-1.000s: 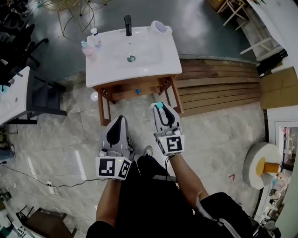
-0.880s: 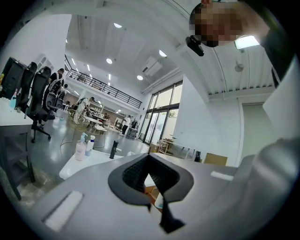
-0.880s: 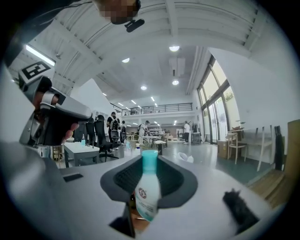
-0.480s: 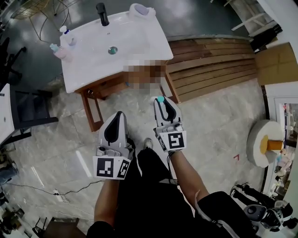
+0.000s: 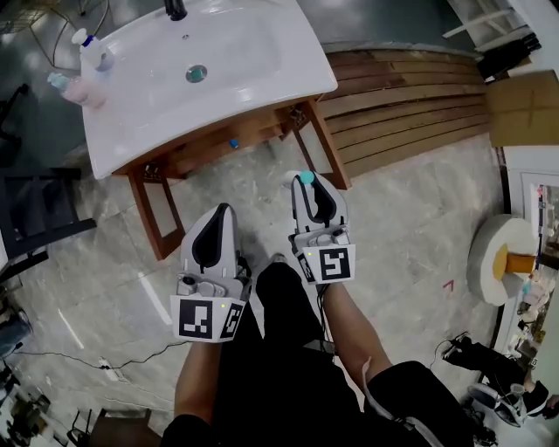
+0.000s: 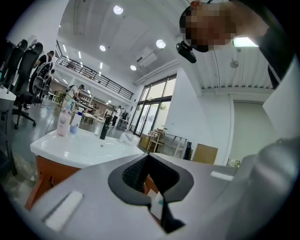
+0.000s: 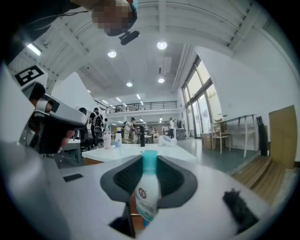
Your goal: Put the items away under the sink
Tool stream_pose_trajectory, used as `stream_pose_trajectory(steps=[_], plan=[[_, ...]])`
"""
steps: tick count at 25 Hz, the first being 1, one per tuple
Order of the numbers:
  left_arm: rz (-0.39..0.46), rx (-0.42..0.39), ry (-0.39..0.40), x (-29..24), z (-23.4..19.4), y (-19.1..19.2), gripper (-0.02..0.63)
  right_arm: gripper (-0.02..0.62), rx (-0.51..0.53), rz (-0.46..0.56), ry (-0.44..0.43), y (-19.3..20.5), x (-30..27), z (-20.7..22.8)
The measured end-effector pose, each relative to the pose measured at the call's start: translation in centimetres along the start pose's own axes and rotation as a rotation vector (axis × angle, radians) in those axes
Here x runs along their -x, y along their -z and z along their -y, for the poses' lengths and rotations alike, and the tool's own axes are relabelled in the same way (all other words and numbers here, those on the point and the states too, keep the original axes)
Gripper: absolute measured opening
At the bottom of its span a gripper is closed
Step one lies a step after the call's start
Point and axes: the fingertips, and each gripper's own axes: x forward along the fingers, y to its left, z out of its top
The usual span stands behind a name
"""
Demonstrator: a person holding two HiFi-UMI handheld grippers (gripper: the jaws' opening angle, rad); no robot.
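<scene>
Right gripper view: bottle (image 7: 146,194) upright, cap-up, clamped in right tongs (image 7: 149,161); left tongs (image 6: 149,158) shut

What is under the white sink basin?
A brown wooden stand holds up the white sink basin. One small blue item shows on the wood below its front edge. The basin covers the rest, so any other contents are hidden.

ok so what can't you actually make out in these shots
- Wooden stand: in the head view the white basin covers its inside; only a small blue item shows.
- Faucet: cut off by the head view's top edge.
- Bottle in the right gripper: the label print is too small to read in the right gripper view, and the jaws hide its base.
</scene>
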Motion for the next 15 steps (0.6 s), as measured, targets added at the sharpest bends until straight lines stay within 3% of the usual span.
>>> stream_pose_trajectory(steps=[15], plan=[[-0.001, -0.021, 0.056, -6.0, -4.2, 12.1, 0.006, 0.104, -0.005, 0.021, 0.023, 11.9, -3.8, 1.9]])
